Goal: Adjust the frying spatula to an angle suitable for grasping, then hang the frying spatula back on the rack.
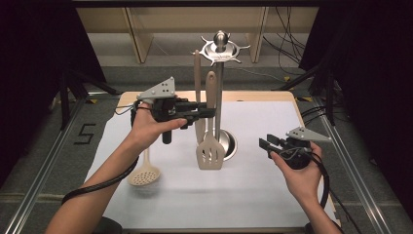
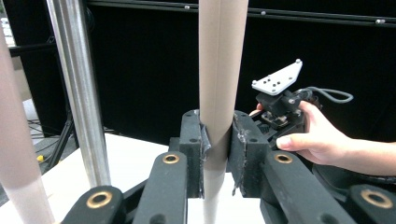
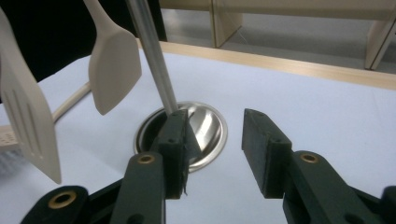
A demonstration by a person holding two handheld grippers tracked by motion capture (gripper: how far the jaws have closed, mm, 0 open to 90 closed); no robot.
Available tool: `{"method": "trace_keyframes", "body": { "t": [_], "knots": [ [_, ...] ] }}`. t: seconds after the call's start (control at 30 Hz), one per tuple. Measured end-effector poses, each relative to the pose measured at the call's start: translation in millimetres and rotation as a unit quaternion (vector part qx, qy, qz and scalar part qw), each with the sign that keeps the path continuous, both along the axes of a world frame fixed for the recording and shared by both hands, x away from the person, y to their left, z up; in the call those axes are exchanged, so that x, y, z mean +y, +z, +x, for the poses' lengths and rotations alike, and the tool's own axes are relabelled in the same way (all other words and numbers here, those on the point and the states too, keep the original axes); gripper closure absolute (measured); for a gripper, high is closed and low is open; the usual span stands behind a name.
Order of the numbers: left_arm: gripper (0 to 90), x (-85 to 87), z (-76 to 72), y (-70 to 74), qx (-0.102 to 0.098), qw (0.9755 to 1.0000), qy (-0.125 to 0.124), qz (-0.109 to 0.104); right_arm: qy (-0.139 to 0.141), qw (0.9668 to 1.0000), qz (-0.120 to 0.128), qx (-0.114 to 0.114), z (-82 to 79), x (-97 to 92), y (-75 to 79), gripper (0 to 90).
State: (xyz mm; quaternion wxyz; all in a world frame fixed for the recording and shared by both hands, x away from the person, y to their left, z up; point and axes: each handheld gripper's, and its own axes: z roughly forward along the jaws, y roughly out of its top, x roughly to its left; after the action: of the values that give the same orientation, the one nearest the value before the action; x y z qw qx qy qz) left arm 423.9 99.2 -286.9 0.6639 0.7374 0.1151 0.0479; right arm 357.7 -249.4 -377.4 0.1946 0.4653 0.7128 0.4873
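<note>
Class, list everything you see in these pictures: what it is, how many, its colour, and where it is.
Utensil stand: one, shiny steel, middle of the table, round base on the white sheet.
Slotted turner: one, beige, hanging from the stand.
Spatula: one, beige, hanging from the stand, handle clamped in the left gripper.
Skimmer: one, beige, lying on the sheet at left.
Sheet: one, white, covering the table.
Table: one, pale wood.
Left gripper: black, shut on the spatula handle.
Right gripper: black, open, right of the stand.
</note>
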Motion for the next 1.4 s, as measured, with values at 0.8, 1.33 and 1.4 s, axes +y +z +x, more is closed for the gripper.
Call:
{"method": "trace_keyframes", "body": {
  "t": [0.8,1.33,1.4],
  "knots": [
    [75.9,7.2,2.0,9.8,0.009,0.9997,-0.021,0.005,-0.007,0.9999,-0.001,0.015,6.7,-14.1,-7.5,61.1],
    [75.9,6.7,10.6,10.3,0.014,0.9991,-0.038,0.01,-0.018,0.9998,0.001,0.002,4.7,-20.6,-7.7,60.8],
    [76.0,6.5,12.9,10.9,0.016,0.999,-0.04,0.011,-0.013,0.9999,-0.003,-0.004,5.7,-21.0,-6.9,60.8]
  ]
}}
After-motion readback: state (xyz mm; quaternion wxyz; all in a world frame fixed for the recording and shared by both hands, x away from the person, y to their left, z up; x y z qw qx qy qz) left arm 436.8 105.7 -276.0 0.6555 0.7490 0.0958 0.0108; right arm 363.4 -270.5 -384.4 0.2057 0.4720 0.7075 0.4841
